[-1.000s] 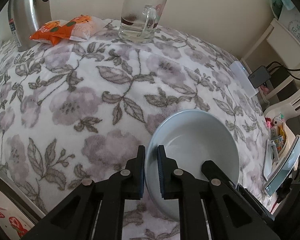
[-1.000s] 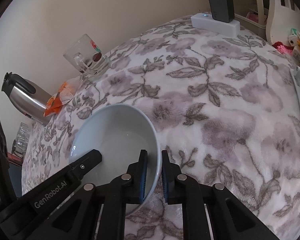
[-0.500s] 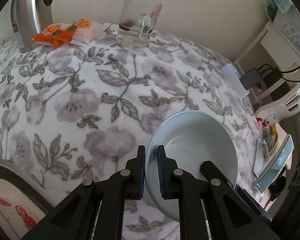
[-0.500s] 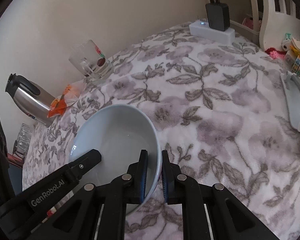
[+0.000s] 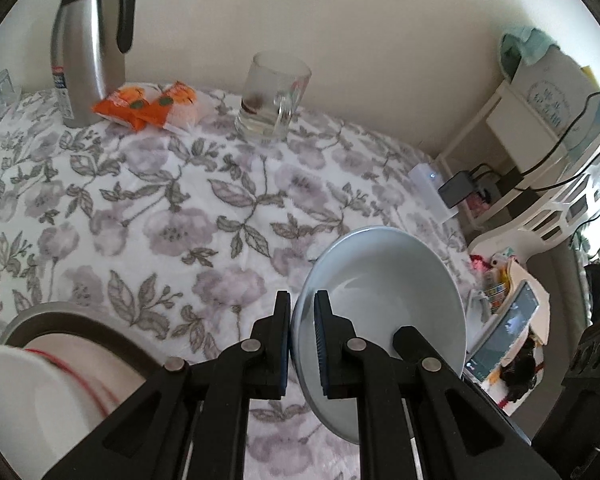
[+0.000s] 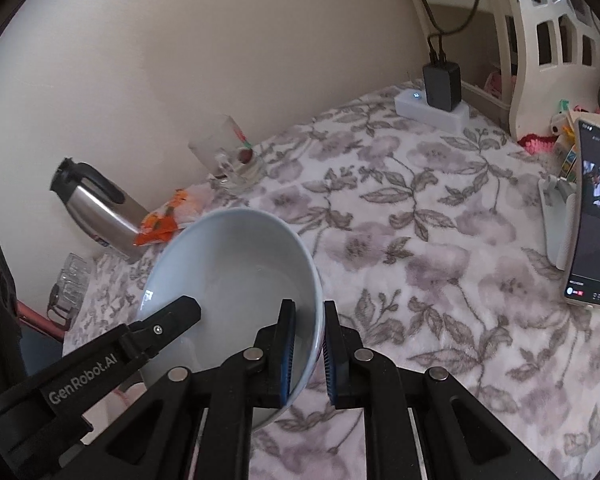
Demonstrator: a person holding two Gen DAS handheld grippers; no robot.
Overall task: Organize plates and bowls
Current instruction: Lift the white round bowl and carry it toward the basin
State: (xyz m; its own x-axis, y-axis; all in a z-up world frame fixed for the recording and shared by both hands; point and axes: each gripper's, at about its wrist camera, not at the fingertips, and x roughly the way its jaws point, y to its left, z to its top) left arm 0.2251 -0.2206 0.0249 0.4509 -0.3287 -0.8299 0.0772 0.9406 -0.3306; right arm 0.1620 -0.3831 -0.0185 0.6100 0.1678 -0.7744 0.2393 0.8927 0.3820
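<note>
Bowl (image 5: 384, 304), pale blue, hangs above the floral worktop (image 5: 160, 208), its rim pinched at nine o'clock by the left tool (image 5: 302, 344) and at three o'clock by the right tool (image 6: 309, 354). Its underside is hidden. A white dish (image 5: 28, 392) is cut off at lower left.

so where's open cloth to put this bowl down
Both grippers clamp the pale blue bowl. The free patch is the mid tablecloth, between the bowl and the back row. Crowded: steel thermos, snack packets and glass mug by the wall; phone at right.
</note>
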